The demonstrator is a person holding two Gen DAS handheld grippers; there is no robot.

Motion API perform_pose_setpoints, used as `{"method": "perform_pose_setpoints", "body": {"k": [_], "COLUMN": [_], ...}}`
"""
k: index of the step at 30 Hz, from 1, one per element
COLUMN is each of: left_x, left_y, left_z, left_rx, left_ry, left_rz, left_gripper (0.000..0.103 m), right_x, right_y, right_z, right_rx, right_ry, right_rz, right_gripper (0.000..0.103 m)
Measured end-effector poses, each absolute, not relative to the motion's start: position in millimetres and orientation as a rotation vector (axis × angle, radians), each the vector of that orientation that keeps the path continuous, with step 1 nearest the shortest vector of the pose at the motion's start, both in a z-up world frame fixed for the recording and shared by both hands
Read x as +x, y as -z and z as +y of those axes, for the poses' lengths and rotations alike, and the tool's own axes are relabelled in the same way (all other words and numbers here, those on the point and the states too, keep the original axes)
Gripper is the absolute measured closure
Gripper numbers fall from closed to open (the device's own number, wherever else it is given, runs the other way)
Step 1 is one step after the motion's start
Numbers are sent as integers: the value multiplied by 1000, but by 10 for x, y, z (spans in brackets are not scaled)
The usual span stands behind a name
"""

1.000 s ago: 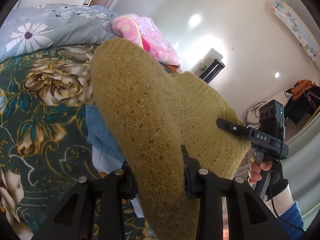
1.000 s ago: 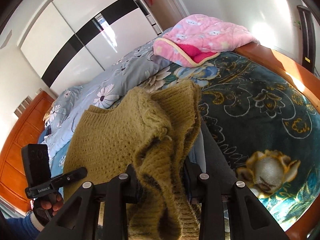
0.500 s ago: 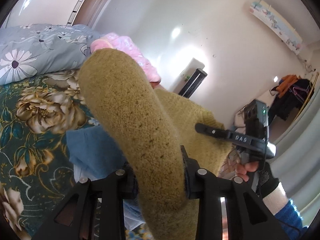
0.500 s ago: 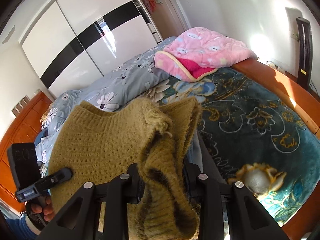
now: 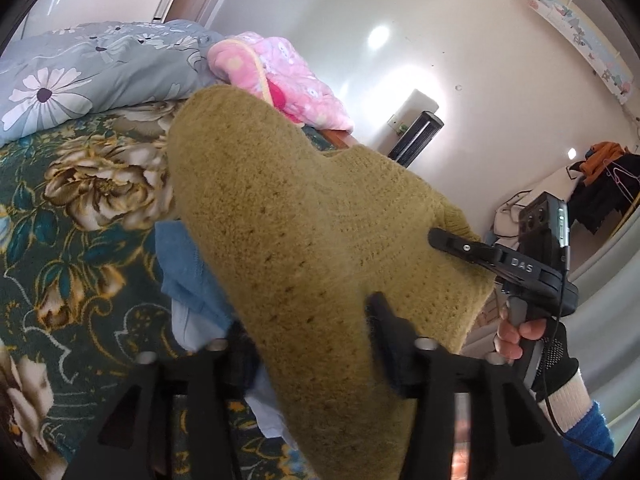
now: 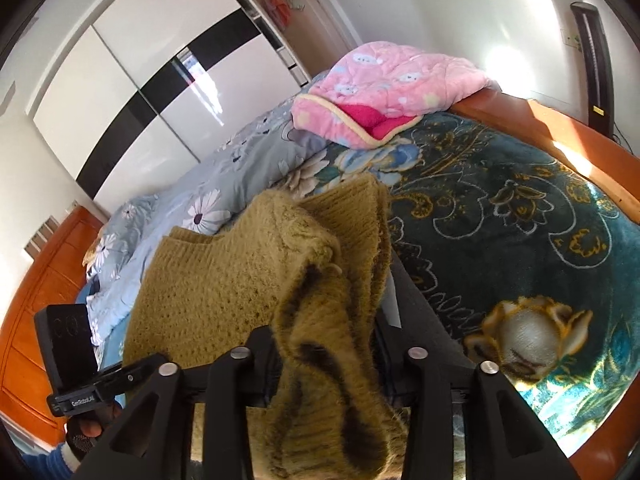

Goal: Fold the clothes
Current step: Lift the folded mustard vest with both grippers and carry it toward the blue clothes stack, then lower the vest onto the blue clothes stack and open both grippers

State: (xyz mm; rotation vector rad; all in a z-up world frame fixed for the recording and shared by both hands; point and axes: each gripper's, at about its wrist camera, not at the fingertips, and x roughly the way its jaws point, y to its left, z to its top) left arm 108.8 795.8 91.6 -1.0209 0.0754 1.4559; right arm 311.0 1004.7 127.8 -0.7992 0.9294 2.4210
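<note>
An olive-green knitted sweater (image 5: 304,224) hangs stretched between my two grippers above the bed. My left gripper (image 5: 312,320) is shut on one edge of it, and the knit fills the view's middle. My right gripper (image 6: 328,344) is shut on a bunched, ribbed part of the same sweater (image 6: 224,280). The right gripper also shows in the left wrist view (image 5: 440,238), pinching the sweater's far edge. The left gripper shows at the lower left of the right wrist view (image 6: 156,362), at the sweater's other edge.
Blue garments (image 5: 188,268) lie on the dark floral blanket (image 6: 520,208) below the sweater. A pink quilt (image 6: 392,80) and a grey-blue flowered duvet (image 5: 88,76) lie further up the bed. The wooden bed frame (image 6: 560,124) runs along the right side. A white and black wardrobe (image 6: 168,80) stands behind.
Both grippers have kept their hold on the sweater. It rose half a second ago and has since come back down slightly toward the bed, still spread between them.
</note>
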Motion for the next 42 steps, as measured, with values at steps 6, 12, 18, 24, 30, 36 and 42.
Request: {"method": "perform_pose_setpoints", "body": {"k": [6, 12, 18, 24, 30, 36, 42], "left_x": [1040, 894, 927, 1156, 1198, 1182, 1195], "left_y": [-1074, -1348, -1560, -1489, -1242, -1140, -1183], "left_z": [7802, 7640, 7676, 7847, 7976, 8032, 7989], "left_rx": [-940, -842, -812, -787, -830, -856, -847], "left_ry": [-1578, -1656, -1602, -1560, -1555, -1541, -1548], "left_rz": [121, 155, 121, 194, 239, 241, 244], "left_gripper": [14, 13, 12, 13, 13, 13, 13], "right_x": [3139, 3178, 3065, 2920, 2946, 3016, 3045], "right_y": [-1451, -1808, -2138, -1981, -1648, -1415, -1459], "right_z": [9957, 9752, 9446, 9322, 9411, 9587, 9582], "right_rx": [-791, -690, -656, -746, -841, -848, -824], "right_ry": [-2355, -2407, -2490, -2494, -2422, -2370, -2372], "right_rz": [850, 742, 630, 622, 650, 731, 754], "right_gripper": [23, 0, 0, 0, 11, 20, 20]}}
